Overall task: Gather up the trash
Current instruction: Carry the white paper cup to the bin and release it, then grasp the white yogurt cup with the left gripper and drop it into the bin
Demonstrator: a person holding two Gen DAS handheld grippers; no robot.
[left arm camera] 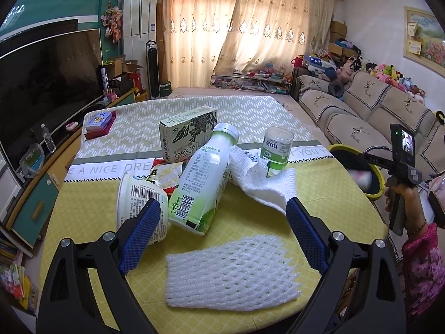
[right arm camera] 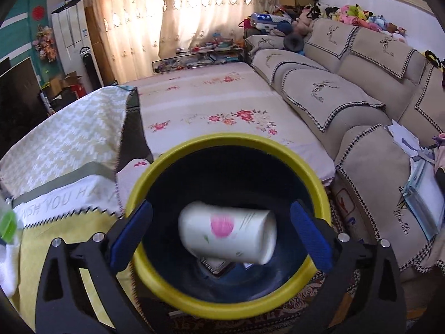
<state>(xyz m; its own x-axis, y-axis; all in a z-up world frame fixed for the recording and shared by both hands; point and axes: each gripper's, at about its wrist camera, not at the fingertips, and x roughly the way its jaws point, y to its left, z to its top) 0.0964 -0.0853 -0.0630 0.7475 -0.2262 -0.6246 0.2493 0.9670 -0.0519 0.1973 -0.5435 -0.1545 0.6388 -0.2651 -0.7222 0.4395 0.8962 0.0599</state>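
My left gripper (left arm camera: 222, 208) is open and empty above the table, with a white-green drink bottle (left arm camera: 200, 178) lying between its fingers and a white foam net (left arm camera: 230, 272) just below. A white tub (left arm camera: 139, 203), a green tea carton (left arm camera: 186, 136), a small green bottle (left arm camera: 276, 147) and a white mesh cloth (left arm camera: 264, 183) lie beyond. My right gripper (right arm camera: 221, 220) is open over the yellow-rimmed bin (right arm camera: 322, 192). A blurred white paper cup with a pink flower (right arm camera: 228, 231) is in the air inside the bin's mouth, free of the fingers. The bin also shows in the left wrist view (left arm camera: 375, 192).
The table wears a yellow-green cloth (left arm camera: 83, 208). A pink box (left arm camera: 100, 123) lies at its far left. A beige sofa (right arm camera: 347, 105) stands right of the bin, and a flowered bed cover (right arm camera: 217, 103) lies behind it. A TV (left arm camera: 41, 83) is at the left.
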